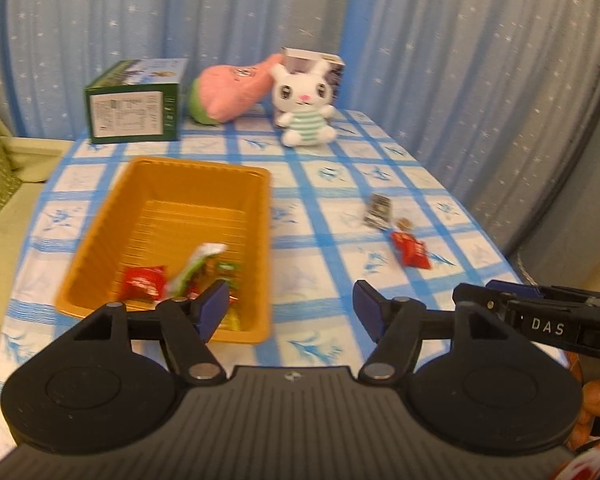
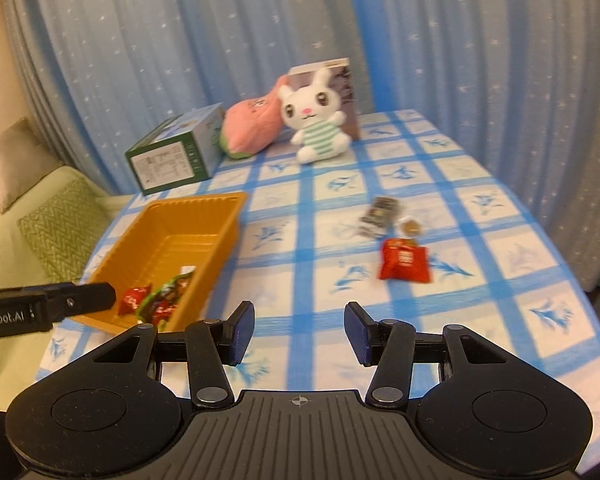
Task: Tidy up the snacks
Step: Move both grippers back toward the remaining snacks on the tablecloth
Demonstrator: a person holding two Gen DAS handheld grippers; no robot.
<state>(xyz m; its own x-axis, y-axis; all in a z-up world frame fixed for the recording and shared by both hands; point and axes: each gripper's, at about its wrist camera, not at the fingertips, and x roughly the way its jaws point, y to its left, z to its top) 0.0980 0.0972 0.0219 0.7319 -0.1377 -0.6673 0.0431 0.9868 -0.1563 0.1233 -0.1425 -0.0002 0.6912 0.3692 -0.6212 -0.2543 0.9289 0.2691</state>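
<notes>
An orange tray (image 1: 236, 184) (image 2: 216, 224) sits on the left of the checked table and holds several wrapped snacks (image 1: 144, 282) (image 2: 160, 300). On the cloth to the right lie a red packet (image 1: 412, 250) (image 2: 404, 264), a dark packet (image 1: 378, 210) (image 2: 380, 212) and a small round snack (image 2: 410, 226). My left gripper (image 1: 288, 308) is open and empty above the tray's near right corner. My right gripper (image 2: 300, 330) is open and empty over the cloth, nearer than the red packet.
At the back stand a green box (image 1: 134, 106) (image 2: 176, 152), a pink plush (image 1: 236, 90) (image 2: 252, 128), a white rabbit plush (image 1: 304, 100) (image 2: 316, 120) and a carton behind it. A sofa (image 2: 28, 216) is left of the table. Blue curtains hang behind.
</notes>
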